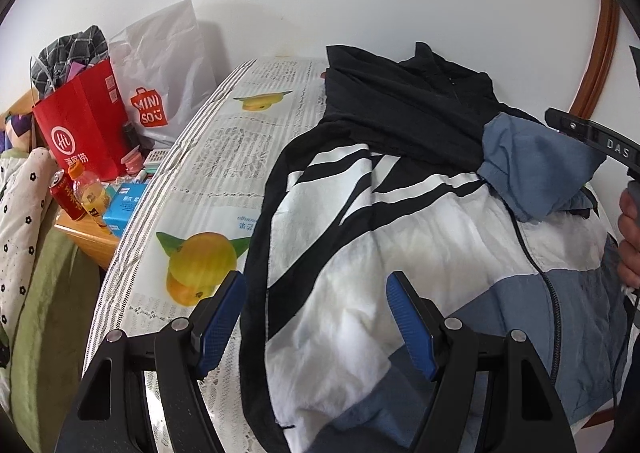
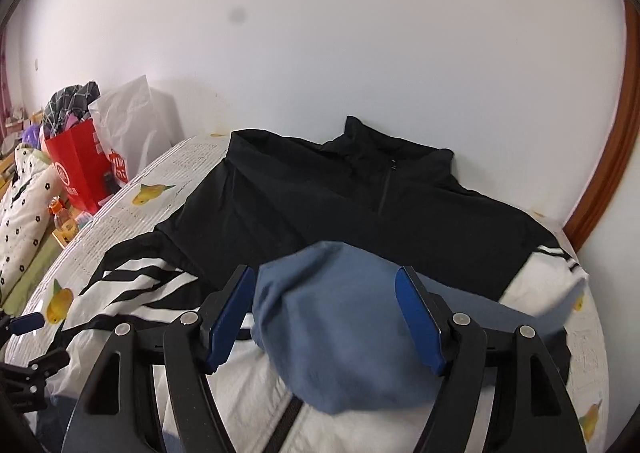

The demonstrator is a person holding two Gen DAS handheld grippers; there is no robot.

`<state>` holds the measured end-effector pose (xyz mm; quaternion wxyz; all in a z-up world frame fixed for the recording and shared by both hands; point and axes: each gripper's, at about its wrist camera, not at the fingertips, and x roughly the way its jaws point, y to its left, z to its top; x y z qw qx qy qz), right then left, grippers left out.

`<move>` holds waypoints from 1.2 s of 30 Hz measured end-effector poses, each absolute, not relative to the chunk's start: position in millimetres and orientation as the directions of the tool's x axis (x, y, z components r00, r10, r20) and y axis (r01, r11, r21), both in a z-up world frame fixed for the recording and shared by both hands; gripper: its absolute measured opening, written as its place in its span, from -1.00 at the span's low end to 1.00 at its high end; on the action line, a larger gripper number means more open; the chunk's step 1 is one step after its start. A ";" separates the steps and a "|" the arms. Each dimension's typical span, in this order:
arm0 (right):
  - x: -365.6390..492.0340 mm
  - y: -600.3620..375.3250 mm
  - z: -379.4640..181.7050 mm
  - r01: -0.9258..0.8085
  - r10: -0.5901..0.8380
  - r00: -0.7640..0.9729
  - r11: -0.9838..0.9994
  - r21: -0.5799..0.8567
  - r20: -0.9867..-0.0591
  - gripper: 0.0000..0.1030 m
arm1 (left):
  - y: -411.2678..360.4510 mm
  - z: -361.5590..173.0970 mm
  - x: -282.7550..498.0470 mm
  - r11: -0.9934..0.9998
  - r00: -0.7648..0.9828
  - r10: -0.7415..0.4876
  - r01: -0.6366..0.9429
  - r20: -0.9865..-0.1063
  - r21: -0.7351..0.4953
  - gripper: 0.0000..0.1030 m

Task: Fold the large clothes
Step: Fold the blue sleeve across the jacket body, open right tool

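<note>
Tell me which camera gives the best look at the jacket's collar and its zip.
The right wrist view. It faces the collar squarely against the wall, with the short zip running down from it. The left wrist view shows the same collar only sideways, crumpled, with the zip barely visible.

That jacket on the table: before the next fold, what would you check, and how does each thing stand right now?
1. Jacket lies flat on the table: ok, collar toward the wall.
2. Blue sleeve end is folded in over the body: ok, though it sits bunched.
3. Right hand-held gripper has let go: ok, jaws apart, pads not pressing the sleeve end.
4. Left hand-held gripper is free: ok, open over the white panel, gripping nothing.
5. Striped sleeve is folded in: not ok, it lies spread outward.
6. Hem is straight: cannot tell, out of view.
</note>
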<state>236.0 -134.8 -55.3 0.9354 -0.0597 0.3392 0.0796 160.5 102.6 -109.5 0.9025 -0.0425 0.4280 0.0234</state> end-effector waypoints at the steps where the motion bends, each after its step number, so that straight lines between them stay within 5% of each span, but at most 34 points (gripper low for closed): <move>1: 230.1 -142.2 -52.1 -0.173 0.103 0.758 0.984 -0.046 -0.644 0.40 | 99.2 -107.6 160.2 0.996 0.634 0.007 -0.075 -0.774 -0.052 0.37; 13: 168.4 -239.8 -63.1 -0.017 0.001 0.722 1.000 -0.016 -0.692 0.38 | 56.0 -88.2 160.7 0.998 0.652 -0.044 -0.005 -0.757 -0.063 0.37; 22: 186.8 -258.6 -90.1 -0.052 0.072 0.659 0.997 0.051 -0.749 -0.26 | 15.7 -82.8 178.5 0.999 0.655 -0.051 0.048 -0.754 -0.025 0.37; 36: 307.9 -203.1 -78.8 -0.150 0.159 0.716 0.986 0.072 -0.680 -0.26 | 11.4 -89.9 226.1 0.999 0.645 -0.033 0.042 -0.763 -0.007 0.37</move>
